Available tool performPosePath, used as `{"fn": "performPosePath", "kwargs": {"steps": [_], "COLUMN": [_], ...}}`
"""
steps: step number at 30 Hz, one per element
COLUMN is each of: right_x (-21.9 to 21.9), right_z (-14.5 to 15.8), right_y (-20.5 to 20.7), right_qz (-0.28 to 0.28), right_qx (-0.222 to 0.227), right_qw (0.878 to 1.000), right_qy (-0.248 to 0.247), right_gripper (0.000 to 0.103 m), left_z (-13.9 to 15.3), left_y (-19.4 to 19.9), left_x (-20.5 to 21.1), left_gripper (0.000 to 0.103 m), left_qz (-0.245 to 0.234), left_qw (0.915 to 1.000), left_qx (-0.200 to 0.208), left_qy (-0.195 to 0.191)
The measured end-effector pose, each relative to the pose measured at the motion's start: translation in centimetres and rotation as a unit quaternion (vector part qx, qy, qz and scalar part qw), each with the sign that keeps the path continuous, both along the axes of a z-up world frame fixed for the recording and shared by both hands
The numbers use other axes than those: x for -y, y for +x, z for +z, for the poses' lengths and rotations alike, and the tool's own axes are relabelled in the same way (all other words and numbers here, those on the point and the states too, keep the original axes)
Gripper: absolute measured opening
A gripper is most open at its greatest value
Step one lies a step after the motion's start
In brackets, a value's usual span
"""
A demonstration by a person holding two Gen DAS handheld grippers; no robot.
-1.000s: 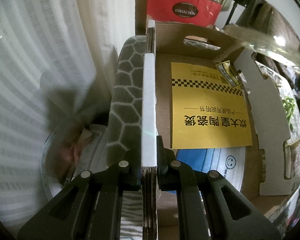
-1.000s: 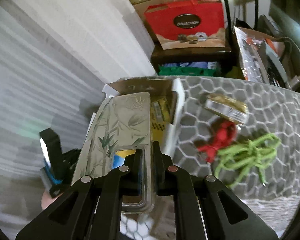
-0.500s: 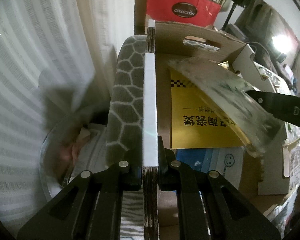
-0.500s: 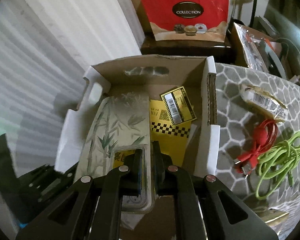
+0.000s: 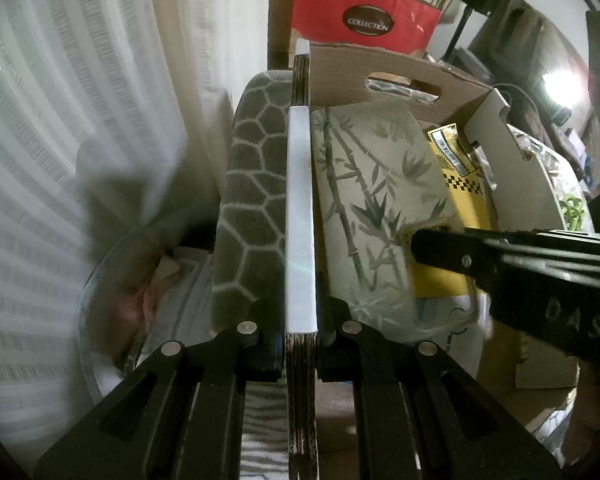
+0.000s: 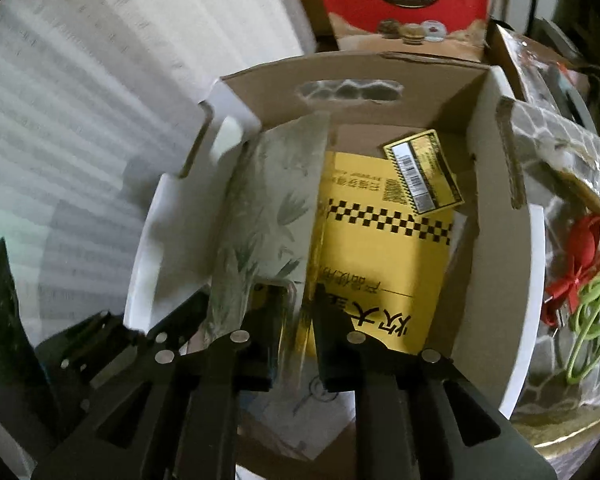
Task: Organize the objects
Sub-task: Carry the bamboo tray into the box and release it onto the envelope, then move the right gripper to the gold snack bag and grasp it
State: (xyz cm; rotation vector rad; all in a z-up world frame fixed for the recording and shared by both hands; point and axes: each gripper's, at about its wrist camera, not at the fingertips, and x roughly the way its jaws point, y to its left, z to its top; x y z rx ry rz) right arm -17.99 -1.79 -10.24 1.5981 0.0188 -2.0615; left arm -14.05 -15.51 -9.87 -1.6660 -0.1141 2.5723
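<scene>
Both wrist views look closely down into the cardboard box (image 5: pixel 400 80), from its left wall and near edge.

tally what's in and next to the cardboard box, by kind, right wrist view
Bamboo-print clear packs: 1
Large yellow leaflets: 1
Small yellow barcode cards: 1
Red cables: 1
Green cables: 1
Total: 5; 3 inside the cardboard box, 2 outside on the hex-pattern mat. White printed item under the leaflet not counted, mostly hidden.

Pretty dim room, with daylight glowing through the curtain (image 5: pixel 80 120) on the left. A lamp (image 5: pixel 562 82) flares far right. Right-wrist view is motion-smeared, edges bent by fisheye.
</scene>
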Motion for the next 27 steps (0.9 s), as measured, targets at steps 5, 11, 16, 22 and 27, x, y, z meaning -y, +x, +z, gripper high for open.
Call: {"fn": "performPosePath", "kwargs": {"steps": [5,11,16,22,27], "right_x": [0.4,-1.1,-3.7,-8.4,-13.5], "right_z": [1.2,4.8,7.4,9.3,8.9], "right_y": [0.5,2.8,4.0,5.0,5.0], "right_qz": [0.04,0.081,0.093,0.081,0.054], "right_qx": [-0.013,-0.042,-0.074,-0.102,-0.1], "right_qw": [0.999,0.996,0.992,0.989,0.99], "right_qy": [0.02,0.017,0.038,0.065,0.084], "right_gripper": [0.043,0.043,0.043,0.05,0.052], "left_z": [0.0,0.0,0.0,0.0,-0.1], "left_y": [-0.1,-0.2,-0.1,0.0,0.1], "left_x": [0.0,0.0,0.0,-0.2,-0.2], "left_gripper": [0.01,0.01,0.01,0.01,0.01], "left_qz": [0.001,0.001,0.001,0.0,0.002], "left_qw": [1.0,1.0,1.0,1.0,0.9999], "left_qx": [0.001,0.001,0.001,0.001,0.001], "left_qy": [-0.002,-0.003,-0.004,-0.009,-0.011]}}
